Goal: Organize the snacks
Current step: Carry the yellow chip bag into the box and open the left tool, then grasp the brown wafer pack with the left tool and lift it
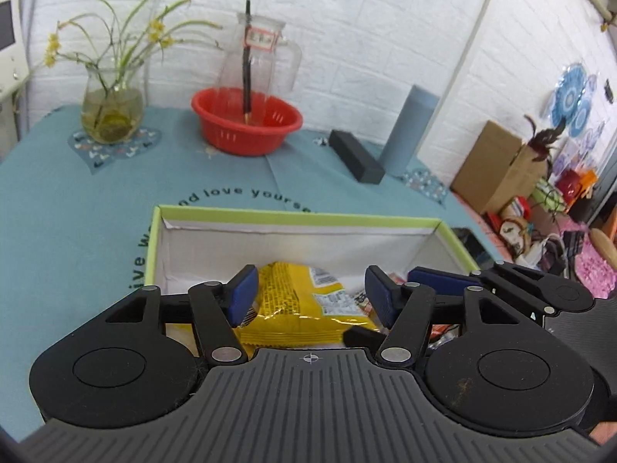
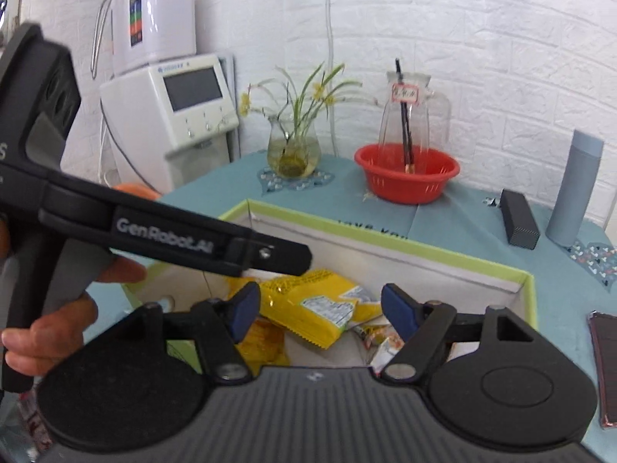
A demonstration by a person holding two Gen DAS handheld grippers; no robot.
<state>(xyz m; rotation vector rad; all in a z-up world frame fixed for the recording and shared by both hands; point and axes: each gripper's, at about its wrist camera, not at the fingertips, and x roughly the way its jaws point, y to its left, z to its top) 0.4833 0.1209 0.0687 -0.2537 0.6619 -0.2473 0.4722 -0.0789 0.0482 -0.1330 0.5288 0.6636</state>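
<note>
Yellow snack packet [image 1: 304, 301] in box [image 1: 293, 218]

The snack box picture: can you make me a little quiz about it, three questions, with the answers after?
1. True or false: the yellow snack packet lies inside the green-rimmed box.
2. What stands in the red basket? A) a glass jug B) a teapot C) a flower vase
3. Are the right gripper and the left gripper open or shut?

Key: 1 true. 2 A, the glass jug. 3 both open, neither pressing on the packet.
</note>
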